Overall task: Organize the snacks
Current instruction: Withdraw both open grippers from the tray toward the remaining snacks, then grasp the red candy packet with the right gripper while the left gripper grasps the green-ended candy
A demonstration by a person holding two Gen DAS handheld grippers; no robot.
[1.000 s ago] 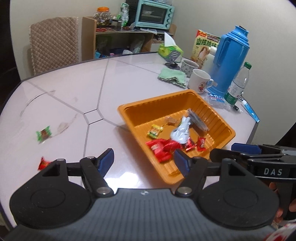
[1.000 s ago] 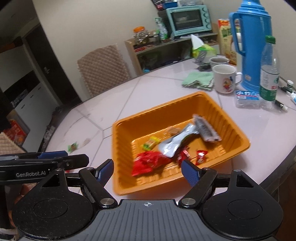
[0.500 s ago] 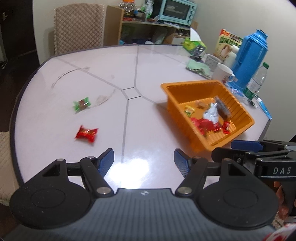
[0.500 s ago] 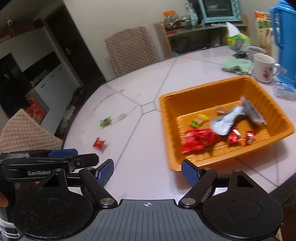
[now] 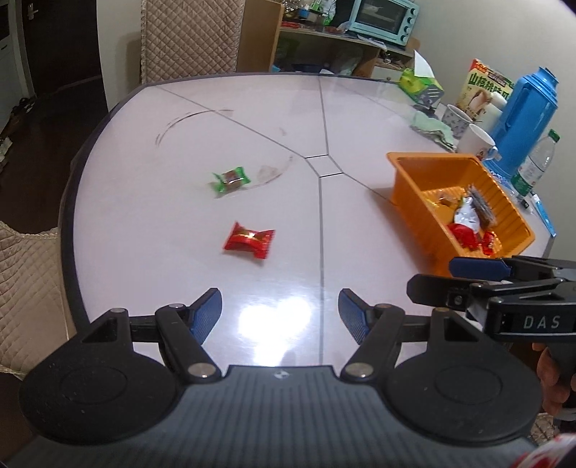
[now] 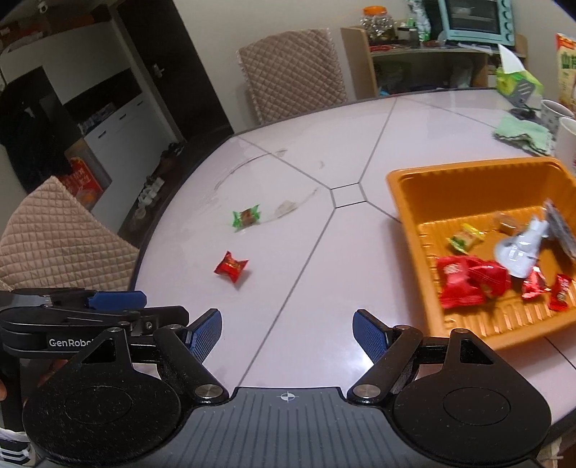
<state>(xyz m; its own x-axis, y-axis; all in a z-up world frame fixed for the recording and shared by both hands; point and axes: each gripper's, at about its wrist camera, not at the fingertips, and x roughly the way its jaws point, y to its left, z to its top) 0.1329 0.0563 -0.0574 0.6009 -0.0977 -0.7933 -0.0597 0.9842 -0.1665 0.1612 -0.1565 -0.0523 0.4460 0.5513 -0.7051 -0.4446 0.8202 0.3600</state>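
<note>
A red-wrapped candy (image 5: 249, 240) (image 6: 231, 266) lies loose on the pale table, and a green-wrapped candy (image 5: 230, 178) (image 6: 246, 216) lies a little farther off. At the right stands an orange tray (image 5: 406, 172) (image 6: 406, 194) holding several wrapped snacks, red, silver and yellow-green. My left gripper (image 5: 279, 310) hovers open over the table's near side, short of the red candy, with nothing between its fingers. Open and empty as well, my right gripper (image 6: 287, 327) hangs over the table between the red candy and the tray.
Behind the tray stand a blue thermos (image 5: 522, 108), a water bottle (image 5: 534, 162), two mugs (image 5: 477, 142), a green cloth (image 6: 523, 135) and a tissue box (image 5: 419, 84). Quilted chairs (image 6: 291, 68) sit at the far and left table edges. A shelf with a toaster oven (image 5: 383, 18) is beyond.
Both grippers have swung left, away from the tray. The tray has slid to the right of both views and the two loose candies have come toward the centre. Both grippers stay open.
</note>
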